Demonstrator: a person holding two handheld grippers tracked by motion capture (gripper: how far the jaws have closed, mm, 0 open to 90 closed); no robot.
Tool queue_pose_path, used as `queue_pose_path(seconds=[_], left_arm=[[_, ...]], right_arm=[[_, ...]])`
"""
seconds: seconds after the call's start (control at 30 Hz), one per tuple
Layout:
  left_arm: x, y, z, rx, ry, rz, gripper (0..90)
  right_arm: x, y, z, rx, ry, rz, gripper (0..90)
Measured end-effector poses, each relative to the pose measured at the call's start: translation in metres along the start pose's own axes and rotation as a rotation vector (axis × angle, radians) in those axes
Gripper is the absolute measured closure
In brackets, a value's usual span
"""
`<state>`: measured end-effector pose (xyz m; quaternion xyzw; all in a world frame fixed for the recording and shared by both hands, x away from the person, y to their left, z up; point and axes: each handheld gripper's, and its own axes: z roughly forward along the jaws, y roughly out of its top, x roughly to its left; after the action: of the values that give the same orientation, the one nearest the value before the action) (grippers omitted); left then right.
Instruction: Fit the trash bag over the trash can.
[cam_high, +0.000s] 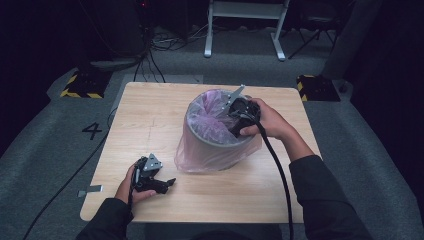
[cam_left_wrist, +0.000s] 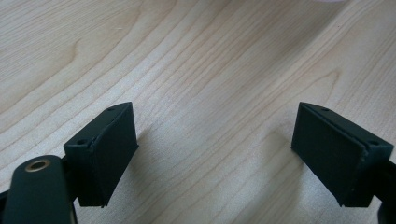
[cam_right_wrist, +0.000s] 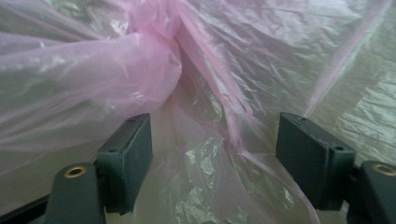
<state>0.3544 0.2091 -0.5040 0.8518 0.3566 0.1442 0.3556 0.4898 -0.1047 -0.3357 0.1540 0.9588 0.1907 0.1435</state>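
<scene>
A grey round bin (cam_high: 215, 138) stands mid-table, lined with a thin pink plastic bag (cam_high: 207, 117) whose edge hangs down over the outside. My right gripper (cam_high: 231, 116) reaches into the bin's mouth from the right rim. In the right gripper view it (cam_right_wrist: 214, 154) is open, with crumpled pink bag (cam_right_wrist: 154, 70) film bunched between and beyond its fingers (cam_right_wrist: 133, 156). My left gripper (cam_high: 167, 184) lies low on the table at the front left, clear of the bin. Its jaws stand wide apart over bare wood (cam_left_wrist: 210, 84), so the left gripper (cam_left_wrist: 215, 154) is open and holds nothing.
The wooden table (cam_high: 150, 115) has free room left and front of the bin. A cable (cam_high: 280, 175) trails from the right gripper toward the front edge. Beyond the table lie grey carpet, floor cables and a white frame's legs (cam_high: 245, 30).
</scene>
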Motion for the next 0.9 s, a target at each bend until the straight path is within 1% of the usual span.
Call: queue_pose_path(seconds=[0.1, 0.27, 0.33, 0.37, 0.4, 0.43, 0.47, 0.53, 0.57, 0.6, 0.67, 0.7, 0.73, 0.8, 0.83, 0.87, 0.9], left_arm=[[0.000, 0.000, 0.000, 0.000, 0.000, 0.000, 13.9], [0.000, 0.000, 0.000, -0.001, 0.000, -0.002, 13.9], [0.000, 0.000, 0.000, 0.000, 0.000, 0.000, 14.0], [0.000, 0.000, 0.000, -0.001, 0.000, -0.002, 14.0], [0.000, 0.000, 0.000, -0.001, 0.000, -0.002, 13.9], [0.000, 0.000, 0.000, 0.000, 0.000, 0.000, 13.9], [0.000, 0.000, 0.000, -0.001, 0.000, -0.002, 13.9], [0.000, 0.000, 0.000, -0.001, 0.000, -0.001, 13.9], [0.000, 0.000, 0.000, 0.000, 0.000, 0.000, 13.9], [0.000, 0.000, 0.000, 0.000, 0.000, 0.000, 14.0], [0.000, 0.000, 0.000, 0.000, 0.000, 0.000, 14.0], [0.000, 0.000, 0.000, 0.000, 0.000, 0.000, 14.0], [0.000, 0.000, 0.000, 0.000, 0.000, 0.000, 14.0], [0.000, 0.000, 0.000, 0.000, 0.000, 0.000, 14.0], [0.000, 0.000, 0.000, 0.000, 0.000, -0.001, 14.0], [0.000, 0.000, 0.000, 0.000, 0.000, 0.000, 13.9], [0.000, 0.000, 0.000, 0.000, 0.000, 0.000, 14.0]], right_arm=[[0.001, 0.002, 0.002, 0.029, 0.000, -0.011, 25.1], [0.001, 0.003, 0.003, 0.056, -0.011, -0.019, 23.4], [0.002, 0.003, 0.002, 0.045, -0.021, -0.015, 23.0], [0.002, 0.002, 0.002, 0.030, -0.015, -0.003, 23.0], [0.001, 0.001, 0.001, 0.023, -0.013, -0.002, 23.0], [0.001, 0.000, -0.001, -0.001, -0.028, 0.003, 22.4], [0.002, -0.001, -0.002, -0.013, -0.037, 0.008, 22.5], [0.001, -0.003, -0.006, -0.049, -0.045, 0.031, 22.5], [0.001, -0.004, -0.008, -0.081, -0.042, 0.050, 22.6], [0.001, -0.005, -0.010, -0.100, -0.043, 0.052, 22.6], [0.003, -0.008, -0.015, -0.156, -0.053, 0.050, 22.6], [0.003, -0.011, -0.019, -0.186, -0.059, 0.061, 22.1], [0.003, -0.012, -0.021, -0.201, -0.063, 0.069, 22.1], [0.003, -0.015, -0.027, -0.244, -0.071, 0.101, 22.1], [0.003, -0.017, -0.030, -0.267, -0.076, 0.109, 21.5], [0.002, -0.020, -0.034, -0.298, -0.081, 0.117, 21.3], [0.002, -0.022, -0.037, -0.321, -0.085, 0.139, 21.3]])
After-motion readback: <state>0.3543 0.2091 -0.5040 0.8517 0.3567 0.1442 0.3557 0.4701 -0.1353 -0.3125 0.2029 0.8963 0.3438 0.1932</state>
